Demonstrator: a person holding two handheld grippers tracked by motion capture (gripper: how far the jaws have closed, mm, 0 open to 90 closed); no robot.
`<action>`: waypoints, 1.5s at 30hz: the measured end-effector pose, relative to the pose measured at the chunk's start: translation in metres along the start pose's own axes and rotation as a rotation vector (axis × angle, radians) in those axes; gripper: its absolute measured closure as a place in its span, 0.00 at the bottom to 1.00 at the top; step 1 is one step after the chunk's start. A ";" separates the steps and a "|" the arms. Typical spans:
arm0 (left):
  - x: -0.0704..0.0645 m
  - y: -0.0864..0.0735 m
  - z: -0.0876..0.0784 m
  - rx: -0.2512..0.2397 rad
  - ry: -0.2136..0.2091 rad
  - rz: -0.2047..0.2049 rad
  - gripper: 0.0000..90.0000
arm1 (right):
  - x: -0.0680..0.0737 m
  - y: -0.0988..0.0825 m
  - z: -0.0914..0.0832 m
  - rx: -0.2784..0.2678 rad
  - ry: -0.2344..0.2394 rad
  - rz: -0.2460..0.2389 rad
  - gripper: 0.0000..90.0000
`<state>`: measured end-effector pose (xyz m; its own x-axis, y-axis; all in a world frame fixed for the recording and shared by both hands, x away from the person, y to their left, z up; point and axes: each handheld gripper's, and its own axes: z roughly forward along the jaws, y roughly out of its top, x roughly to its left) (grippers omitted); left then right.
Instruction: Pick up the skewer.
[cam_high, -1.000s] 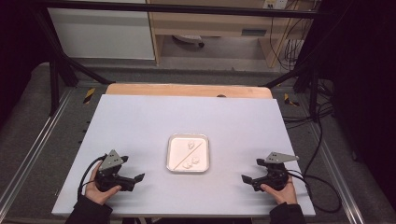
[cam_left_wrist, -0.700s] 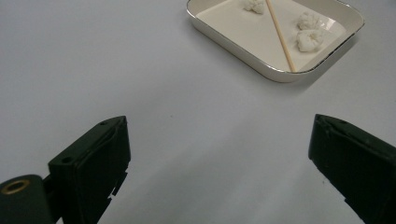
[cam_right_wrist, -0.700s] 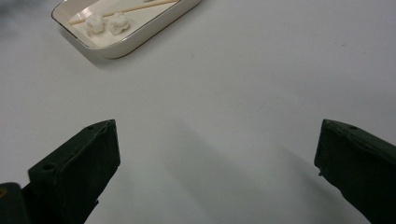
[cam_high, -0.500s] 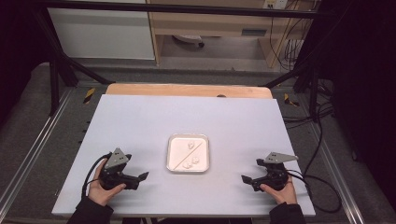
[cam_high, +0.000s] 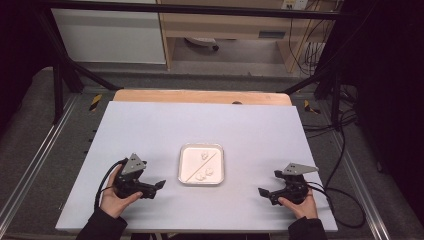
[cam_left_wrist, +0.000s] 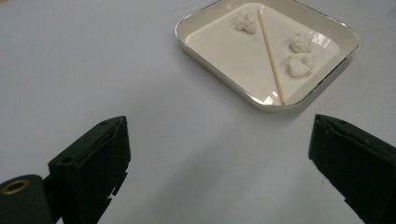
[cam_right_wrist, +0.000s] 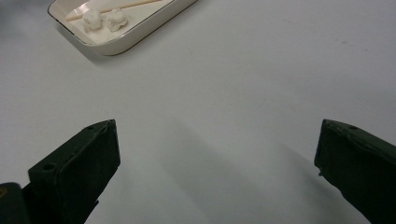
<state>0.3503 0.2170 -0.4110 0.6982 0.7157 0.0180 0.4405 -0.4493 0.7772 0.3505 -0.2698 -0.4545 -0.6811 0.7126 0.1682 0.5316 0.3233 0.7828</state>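
Nearer the white tray (cam_high: 201, 172) now, left hand-held gripper (cam_high: 158, 186) gapes, right (cam_high: 263, 192) too.

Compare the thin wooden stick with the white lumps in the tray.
The thin wooden stick is long, straight and tan; the white lumps are small, rounded and crumpled-looking. There is one stick but three lumps. The stick runs diagonally across the square white tray, with one lump on one side and two on the other. All lie inside the tray, untouched.
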 end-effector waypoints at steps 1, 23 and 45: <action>-0.001 0.002 0.001 0.001 0.002 0.004 0.06 | 0.000 0.000 0.000 0.002 0.000 -0.001 0.01; -0.031 0.046 0.049 0.067 -0.004 0.033 0.09 | 0.000 0.000 0.000 0.008 -0.006 -0.006 0.01; -0.046 0.049 0.089 0.170 -0.041 0.020 0.58 | 0.000 0.000 0.001 0.013 -0.007 -0.010 0.01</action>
<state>0.3900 0.1143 -0.4292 0.7286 0.6850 0.0043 0.5130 -0.5498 0.6593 0.3511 -0.2694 -0.4556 -0.6833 0.7133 0.1560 0.5310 0.3388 0.7767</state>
